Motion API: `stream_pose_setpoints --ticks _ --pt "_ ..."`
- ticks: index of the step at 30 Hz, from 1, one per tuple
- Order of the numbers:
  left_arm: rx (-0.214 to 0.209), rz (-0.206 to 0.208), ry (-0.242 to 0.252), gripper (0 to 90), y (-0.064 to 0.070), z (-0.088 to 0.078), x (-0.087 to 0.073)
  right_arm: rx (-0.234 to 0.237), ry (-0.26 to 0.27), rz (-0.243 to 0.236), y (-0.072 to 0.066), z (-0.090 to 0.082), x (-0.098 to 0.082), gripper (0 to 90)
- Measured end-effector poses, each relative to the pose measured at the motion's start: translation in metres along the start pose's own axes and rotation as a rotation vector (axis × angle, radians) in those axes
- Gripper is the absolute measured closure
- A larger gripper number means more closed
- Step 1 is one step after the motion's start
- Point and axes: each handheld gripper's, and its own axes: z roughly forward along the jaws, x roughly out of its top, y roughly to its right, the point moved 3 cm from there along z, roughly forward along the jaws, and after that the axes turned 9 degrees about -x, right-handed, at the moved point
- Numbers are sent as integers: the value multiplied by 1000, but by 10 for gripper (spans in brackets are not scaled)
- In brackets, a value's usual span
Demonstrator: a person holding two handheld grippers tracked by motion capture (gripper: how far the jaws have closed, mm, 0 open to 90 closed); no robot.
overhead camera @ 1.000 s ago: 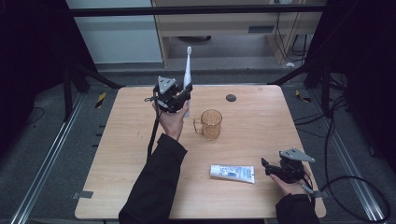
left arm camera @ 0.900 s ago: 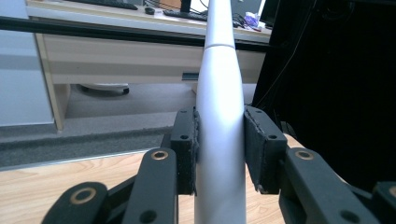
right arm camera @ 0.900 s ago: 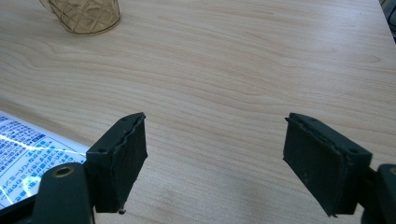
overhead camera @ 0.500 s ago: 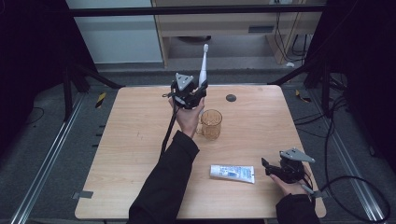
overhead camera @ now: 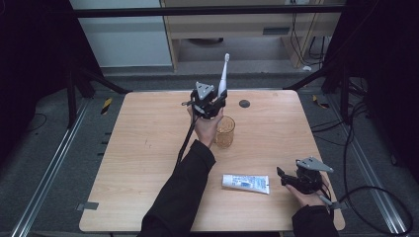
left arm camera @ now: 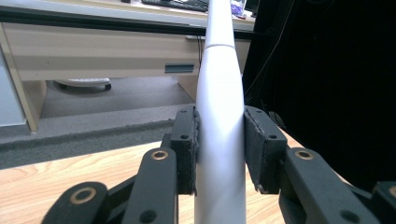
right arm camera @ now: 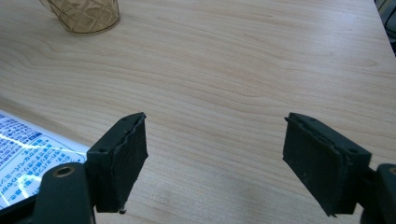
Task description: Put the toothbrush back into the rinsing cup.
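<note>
- The left gripper [overhead camera: 213, 101], a black two-jaw tool with a grey three-cornered plate on top, is held up above the far middle of the light wooden table [overhead camera: 138, 163], its jaws pointing up and away from the person.
- Its jaws pinch the thick lower handle of a white electric toothbrush [overhead camera: 223, 76]; in the left gripper view the rubber pads [left arm camera: 187, 149] press on both sides of the white handle [left arm camera: 220, 140].
- The toothbrush rises nearly upright out of the jaws, leaning a little to the right, with its small brush head at the top, beyond the table's far edge as the high view shows it.
- Just below and to the right of that gripper, beside the hand that bears it, stands an amber see-through plastic cup [overhead camera: 225, 132] with a cut pattern, upright on the table.
- A small dark round disc [overhead camera: 244, 103] lies on the table to the right of the left gripper, near the far edge.
- A white toothpaste tube with blue print [overhead camera: 245, 182] lies flat just to the left of the right gripper, apart from its jaws.
- The right gripper [overhead camera: 282, 177], black with the same grey plate, rests low at the near right part of the table, pointing left toward the tube.
- Its jaws stand spread wide with only bare wood between the pads [right arm camera: 123, 154]; in the right gripper view the tube's printed corner [right arm camera: 28, 154] shows left of the left pad and the cup's base [right arm camera: 84, 16] far off at the top left.
</note>
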Motion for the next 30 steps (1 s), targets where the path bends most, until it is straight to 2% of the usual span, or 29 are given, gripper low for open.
stream_pose_setpoints --ticks 5,7,10,30 --pt "-3 -1 12 661 -1 1 -4 2 0 -5 -1 0 0 219" --pt "-7 -9 9 661 -1 2 -7 5 -2 -4 -1 0 0 220" --pt "-1 0 8 661 -2 3 -11 8 -2 -2 -2 0 0 221" --pt "-6 -3 -17 661 -4 7 -38 6 0 -13 -2 1 0 223"
